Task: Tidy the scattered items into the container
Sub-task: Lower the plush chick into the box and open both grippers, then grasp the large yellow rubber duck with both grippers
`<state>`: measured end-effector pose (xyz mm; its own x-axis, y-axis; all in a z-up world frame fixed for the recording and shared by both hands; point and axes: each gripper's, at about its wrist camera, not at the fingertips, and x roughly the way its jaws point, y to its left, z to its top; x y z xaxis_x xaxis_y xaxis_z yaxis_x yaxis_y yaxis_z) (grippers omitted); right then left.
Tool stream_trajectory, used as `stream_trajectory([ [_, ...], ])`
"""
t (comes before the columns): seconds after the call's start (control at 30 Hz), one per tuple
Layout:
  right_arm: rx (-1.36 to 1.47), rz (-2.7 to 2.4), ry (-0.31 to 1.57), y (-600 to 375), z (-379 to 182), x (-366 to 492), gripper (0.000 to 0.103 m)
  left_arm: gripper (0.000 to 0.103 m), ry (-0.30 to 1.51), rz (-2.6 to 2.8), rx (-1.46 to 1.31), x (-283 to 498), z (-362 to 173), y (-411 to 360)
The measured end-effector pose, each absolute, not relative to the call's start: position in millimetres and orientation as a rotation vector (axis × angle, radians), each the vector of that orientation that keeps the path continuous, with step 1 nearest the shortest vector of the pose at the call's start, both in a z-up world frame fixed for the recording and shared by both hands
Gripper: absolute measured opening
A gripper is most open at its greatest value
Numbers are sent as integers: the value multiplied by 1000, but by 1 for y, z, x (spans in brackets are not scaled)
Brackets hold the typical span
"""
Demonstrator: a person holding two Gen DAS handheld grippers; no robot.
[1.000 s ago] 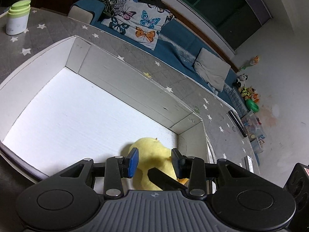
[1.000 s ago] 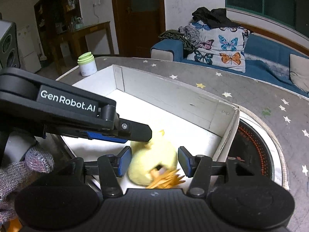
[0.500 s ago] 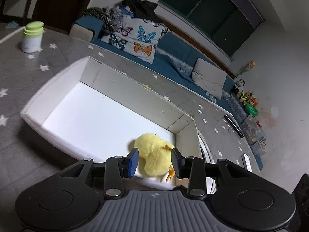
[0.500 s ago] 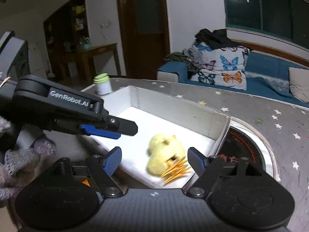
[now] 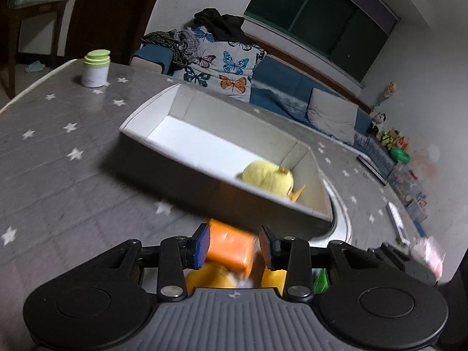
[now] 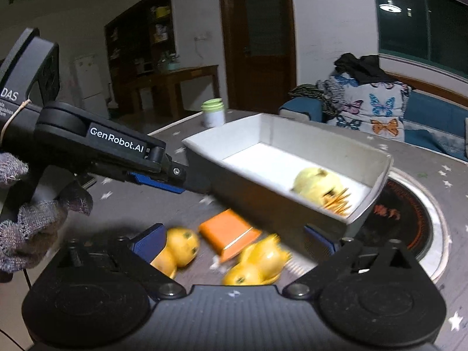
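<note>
Yellow plush [image 6: 317,185] in white box [image 6: 295,134]; R gripper [image 6: 231,241] jaws opening, empty; L gripper [image 5: 234,247] part-open over orange block [image 5: 229,247].

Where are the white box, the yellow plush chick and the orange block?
white box [image 6: 269,204]: right wrist view, on its near outer wall.
plush chick [image 6: 314,185]: right wrist view, on its yellow body, inside the box.
orange block [image 6: 225,229]: right wrist view, on its top face, on the table.

Motion blurs the orange block [image 6: 229,234] and two yellow toys [image 6: 178,248]; the box [image 5: 204,181] wall hides part of the plush chick [image 5: 267,177].
</note>
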<state>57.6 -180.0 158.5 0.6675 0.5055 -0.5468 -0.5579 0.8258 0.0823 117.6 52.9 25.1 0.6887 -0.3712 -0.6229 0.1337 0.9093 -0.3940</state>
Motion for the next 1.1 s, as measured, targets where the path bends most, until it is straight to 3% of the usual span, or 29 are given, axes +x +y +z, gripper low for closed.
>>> stream_trajectory([
  [0.4,-127,710,615,-156,141,25,103,39,795,-272,-315,83,7,65],
  [1.1,-193,801,687,-113,112,35,103,41,887,-329,-346,98,-10,73],
])
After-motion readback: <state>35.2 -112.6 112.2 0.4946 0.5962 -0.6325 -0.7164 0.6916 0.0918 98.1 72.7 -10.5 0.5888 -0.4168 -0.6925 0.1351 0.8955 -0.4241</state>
